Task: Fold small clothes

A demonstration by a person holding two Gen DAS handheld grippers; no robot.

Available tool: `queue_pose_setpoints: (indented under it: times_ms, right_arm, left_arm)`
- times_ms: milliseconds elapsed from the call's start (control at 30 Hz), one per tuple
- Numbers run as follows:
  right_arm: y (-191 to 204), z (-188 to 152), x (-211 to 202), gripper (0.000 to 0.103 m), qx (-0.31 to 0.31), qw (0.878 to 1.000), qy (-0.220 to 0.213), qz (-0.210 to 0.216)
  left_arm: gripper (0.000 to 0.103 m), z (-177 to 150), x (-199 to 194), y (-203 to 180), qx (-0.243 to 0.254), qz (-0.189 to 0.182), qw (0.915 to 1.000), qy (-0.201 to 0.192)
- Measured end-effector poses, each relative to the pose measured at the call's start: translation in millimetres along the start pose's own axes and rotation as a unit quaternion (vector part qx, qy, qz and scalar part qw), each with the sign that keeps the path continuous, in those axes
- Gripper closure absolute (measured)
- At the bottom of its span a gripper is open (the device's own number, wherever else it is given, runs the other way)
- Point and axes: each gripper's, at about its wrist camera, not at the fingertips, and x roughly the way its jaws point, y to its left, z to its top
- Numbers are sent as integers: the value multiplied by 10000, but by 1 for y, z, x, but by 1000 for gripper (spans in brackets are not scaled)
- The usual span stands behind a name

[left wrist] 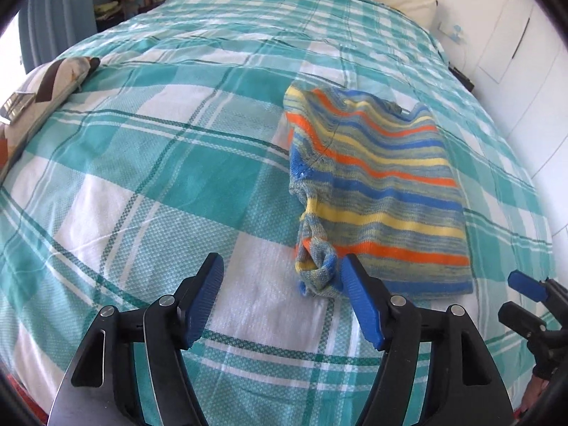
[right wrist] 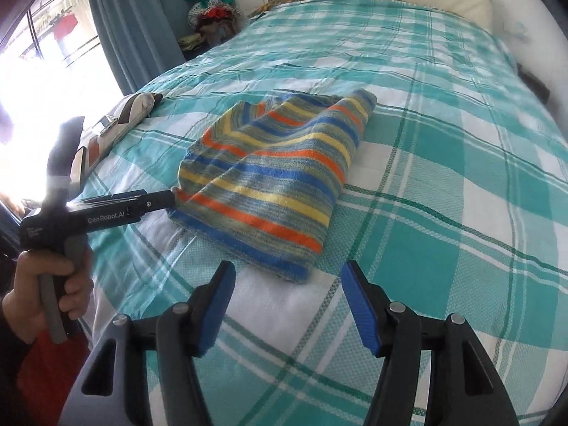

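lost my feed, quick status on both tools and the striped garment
Left tool open, empty, at the loose cuff end. Right tool open, empty, short of the near edge. Striped garment folded, flat on the bedspread. Nothing in the way.

A bed (right wrist: pixel 443 149) in teal plaid carries a folded striped sweater (right wrist: pixel 269 181) and a patterned cushion (left wrist: pixel 53 81).

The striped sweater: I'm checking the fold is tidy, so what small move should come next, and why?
Probably tuck in the loose sleeve end with the left tongs. The striped sweater lies folded on the bed, but that bunched cuff sticks out beside the open left tongs.
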Motion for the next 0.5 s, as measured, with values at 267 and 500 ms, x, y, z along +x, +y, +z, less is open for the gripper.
queue_pose_setpoints:
  times_ms: [267, 500]
  right_arm:
    - [17, -31, -8, 41, 45, 9991, -199, -364]
    - [12, -80, -4, 35, 189, 9946, -267, -987]
  left_arm:
    - [30, -18, -8, 8, 98, -102, 9999, 96]
    - [15, -62, 5, 33, -7, 112, 9998, 141]
